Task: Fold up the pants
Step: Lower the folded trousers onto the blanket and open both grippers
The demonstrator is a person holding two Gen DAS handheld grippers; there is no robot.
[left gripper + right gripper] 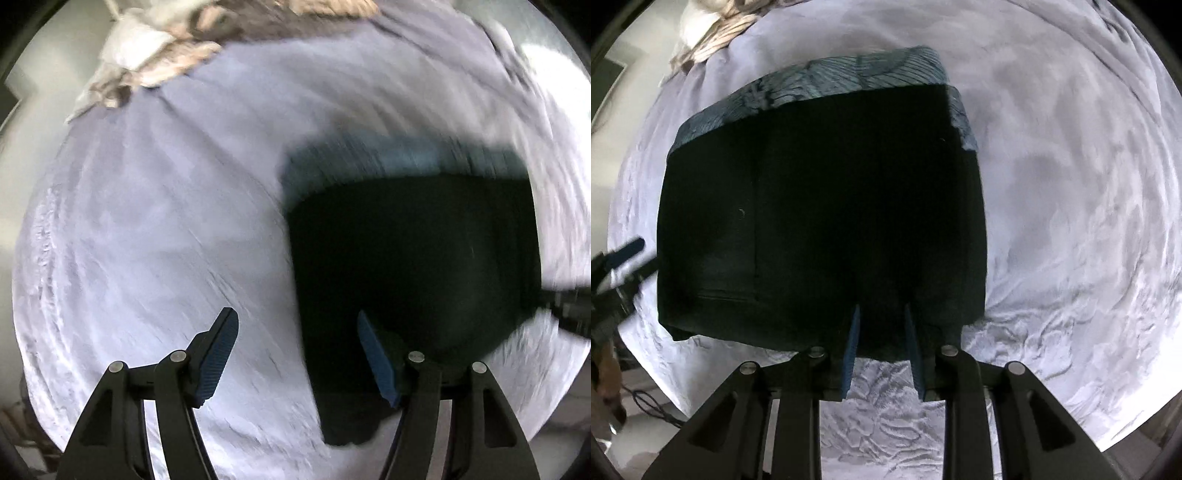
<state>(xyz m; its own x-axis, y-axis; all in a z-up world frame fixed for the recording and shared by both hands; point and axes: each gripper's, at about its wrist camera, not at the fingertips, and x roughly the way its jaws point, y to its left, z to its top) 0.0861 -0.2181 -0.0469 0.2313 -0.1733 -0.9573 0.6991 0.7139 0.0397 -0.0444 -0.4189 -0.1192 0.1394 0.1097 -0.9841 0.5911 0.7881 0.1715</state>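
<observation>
The pants (820,206) lie folded into a compact, roughly square black bundle on a bed covered with a pale lavender-white sheet (1071,206). The fabric is so dark that little detail reads on it; a faint vertical seam and a short horizontal line near the lower left edge are all that show. Along the far edge and down part of the right side, a band of teal cloth with a fine dark line pattern (849,77) peeks out from under the black layer. The near edge of the bundle is slightly uneven, with a small corner sticking out at the lower left.

The right gripper (882,310) points down over the near edge of the pants, its blue-padded fingers set narrowly apart. Black fabric fills the gap between them, but whether the pads press on it cannot be told.

The left gripper (295,317) stands clearly wider, with nothing between its fingers; one finger is over bare sheet, the other over the left margin of the pants (406,266). In the right wrist view it appears just beside the bundle's left edge. The left wrist view is smeared by blur.

At the far corner of the bed sits a rumpled beige and white heap of cloth (155,62).
</observation>
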